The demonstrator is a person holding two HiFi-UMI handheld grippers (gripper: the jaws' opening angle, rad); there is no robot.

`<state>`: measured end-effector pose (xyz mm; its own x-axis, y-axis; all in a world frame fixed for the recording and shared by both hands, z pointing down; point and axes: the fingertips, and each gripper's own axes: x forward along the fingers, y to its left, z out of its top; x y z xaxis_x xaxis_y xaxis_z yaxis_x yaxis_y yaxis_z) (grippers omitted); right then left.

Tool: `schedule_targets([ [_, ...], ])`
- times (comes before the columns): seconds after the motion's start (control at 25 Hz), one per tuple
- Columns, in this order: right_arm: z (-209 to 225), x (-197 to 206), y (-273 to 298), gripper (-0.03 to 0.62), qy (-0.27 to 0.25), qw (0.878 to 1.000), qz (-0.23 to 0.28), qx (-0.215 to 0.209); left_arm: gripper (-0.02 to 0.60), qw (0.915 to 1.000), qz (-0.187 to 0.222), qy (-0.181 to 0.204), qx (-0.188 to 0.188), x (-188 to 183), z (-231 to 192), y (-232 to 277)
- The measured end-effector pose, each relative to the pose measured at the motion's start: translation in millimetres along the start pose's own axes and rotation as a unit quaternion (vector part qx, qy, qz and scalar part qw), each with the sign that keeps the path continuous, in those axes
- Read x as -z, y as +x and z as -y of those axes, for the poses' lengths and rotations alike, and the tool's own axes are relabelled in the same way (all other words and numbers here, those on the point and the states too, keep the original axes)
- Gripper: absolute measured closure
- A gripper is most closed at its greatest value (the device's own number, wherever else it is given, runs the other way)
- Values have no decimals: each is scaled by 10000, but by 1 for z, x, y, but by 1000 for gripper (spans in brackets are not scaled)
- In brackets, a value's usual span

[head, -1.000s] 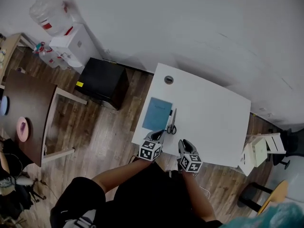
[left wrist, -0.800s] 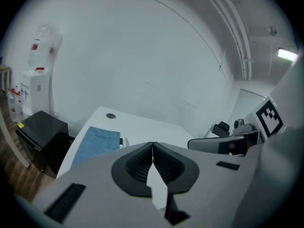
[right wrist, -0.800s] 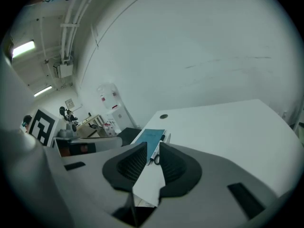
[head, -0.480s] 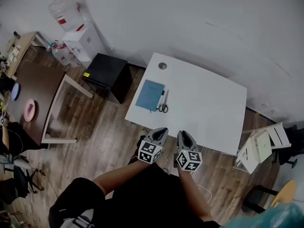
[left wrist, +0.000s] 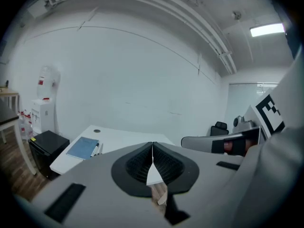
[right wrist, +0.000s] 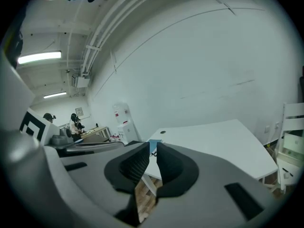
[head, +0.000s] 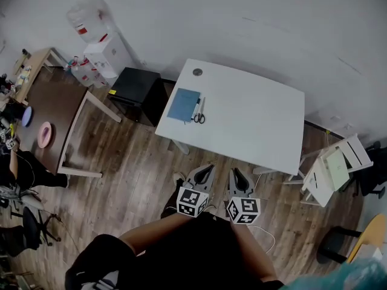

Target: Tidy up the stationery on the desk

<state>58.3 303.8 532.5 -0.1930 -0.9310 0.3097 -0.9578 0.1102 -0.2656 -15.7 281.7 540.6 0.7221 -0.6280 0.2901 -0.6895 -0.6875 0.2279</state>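
Head view: both claws hang off the near edge of the white desk (head: 254, 119), well apart from it. Left claw (head: 207, 168) is squeezed closed, empty. Right claw (head: 234, 170) has just been closing, with a small gap left, empty. At the desk's far left corner lie the blue notebook (head: 184, 104), pen (head: 195, 108) and scissors (head: 199, 115), nearer the left claw.

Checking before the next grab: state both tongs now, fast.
left tongs: shut, empty.
right tongs: narrowly open, just been closing, nothing between them.

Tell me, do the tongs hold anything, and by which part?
Nothing is held: left tongs shut, empty; right tongs have just been closing, nothing between them.
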Motion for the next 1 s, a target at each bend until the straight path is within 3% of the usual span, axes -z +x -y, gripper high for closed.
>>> schedule_targets([
  [0.12,-5,-18,-23,548,94,9996,255,25,566,9994,152,304,100,-19,20,-11],
  [0.24,-8,-44,-42,557,166,9989,428,88,566,9988,355,300,127,-38,37,-20],
  [0.48,-40,-75,-69,557,-500,9958,764,28,566,9936,987,537,130,-78,60,-44],
  [0.72,-25,-64,-96,559,-660,9943,793,271,566,9902,1050,868,301,-77,94,-49],
  [1.0,-24,-57,-107,559,-737,9910,975,553,566,9898,1035,834,506,-63,109,-49],
])
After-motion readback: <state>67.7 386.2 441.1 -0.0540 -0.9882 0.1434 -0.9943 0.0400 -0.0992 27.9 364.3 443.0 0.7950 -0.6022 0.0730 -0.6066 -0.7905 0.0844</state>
